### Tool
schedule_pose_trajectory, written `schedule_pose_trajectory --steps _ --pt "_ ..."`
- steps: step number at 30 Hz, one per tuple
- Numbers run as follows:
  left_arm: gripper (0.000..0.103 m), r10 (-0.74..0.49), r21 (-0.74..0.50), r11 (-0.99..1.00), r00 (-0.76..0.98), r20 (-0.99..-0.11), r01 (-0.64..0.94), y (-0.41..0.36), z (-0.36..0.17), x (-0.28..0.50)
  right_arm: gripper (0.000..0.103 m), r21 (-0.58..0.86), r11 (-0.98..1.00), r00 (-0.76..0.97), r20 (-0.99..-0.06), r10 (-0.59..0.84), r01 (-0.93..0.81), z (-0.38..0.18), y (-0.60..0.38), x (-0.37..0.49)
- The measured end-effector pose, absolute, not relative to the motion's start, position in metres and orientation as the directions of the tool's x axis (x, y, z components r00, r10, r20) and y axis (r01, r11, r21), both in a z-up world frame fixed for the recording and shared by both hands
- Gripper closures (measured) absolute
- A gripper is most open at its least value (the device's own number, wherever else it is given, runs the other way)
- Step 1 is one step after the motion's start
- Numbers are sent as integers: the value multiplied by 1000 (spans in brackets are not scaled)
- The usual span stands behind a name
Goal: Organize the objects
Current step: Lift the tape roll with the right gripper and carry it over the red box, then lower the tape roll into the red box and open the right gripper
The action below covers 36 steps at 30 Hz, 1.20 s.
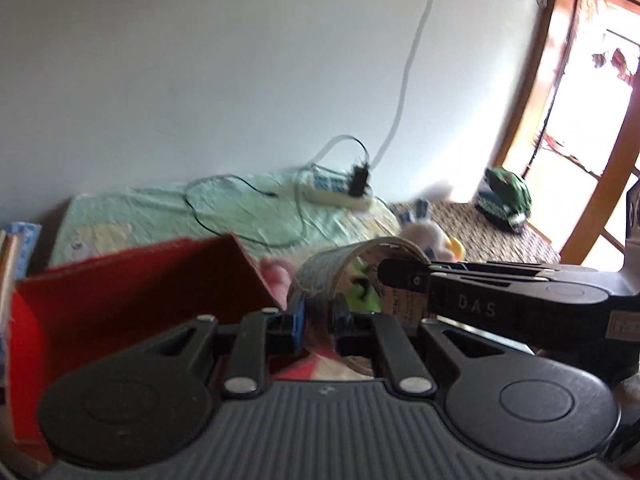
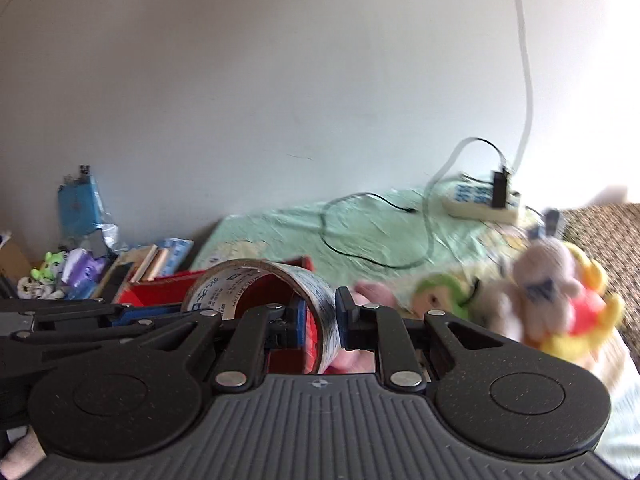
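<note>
Left gripper (image 1: 316, 330) and right gripper (image 2: 320, 326): both clamped on one printed roll of clear packing tape (image 2: 260, 292), held off the bed. Just behind, open red cardboard box (image 1: 132, 280). Beside it, soft plush toys (image 2: 548, 300) heaped on pale green bedsheet (image 1: 240, 208). Far edge, against the wall: white power strip (image 1: 340, 194), trailing black cable (image 2: 360, 236).

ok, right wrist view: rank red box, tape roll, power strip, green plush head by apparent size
1. tape roll, though it sits right at the lens, so nearness inflates it
2. red box, mostly hidden behind the tape, so its rank against the roll is unsure
3. power strip
4. green plush head, close to the strip
</note>
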<state>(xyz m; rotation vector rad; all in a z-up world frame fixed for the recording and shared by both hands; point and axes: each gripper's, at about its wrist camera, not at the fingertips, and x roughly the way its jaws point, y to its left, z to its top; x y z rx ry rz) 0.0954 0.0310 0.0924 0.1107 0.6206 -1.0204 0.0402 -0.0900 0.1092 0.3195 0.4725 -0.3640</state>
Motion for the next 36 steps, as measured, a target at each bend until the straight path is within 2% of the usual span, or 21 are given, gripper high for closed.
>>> schedule_pose_trajectory --steps 4,8,14,20,26,30,36 --pt "97 -730 -201 611 447 -517 766 52 103 133 86 242 909 838 -517 -176 340 107 -83 81" --pt "97 -689 -236 670 471 -551 704 65 95 168 86 215 930 806 -579 -125 298 92 -74 123" --pt "97 -589 -212 745 475 -654 632 61 47 200 86 179 940 695 -715 -80 292 49 -80 176" --pt "98 -503 -211 788 406 -763 579 47 6 231 86 139 948 599 -798 -64 288 17 -80 208" --pt "98 -482 -264 806 328 -813 531 42 -14 254 87 123 952 550 -833 -53 279 2 -82 220" --pt "98 -483 -287 810 302 -822 512 44 -17 262 81 103 956 525 -849 -60 275 0 -81 226" --pt "96 -445 -244 821 309 -841 516 41 -17 267 79 79 959 520 -851 -77 271 0 -77 228"
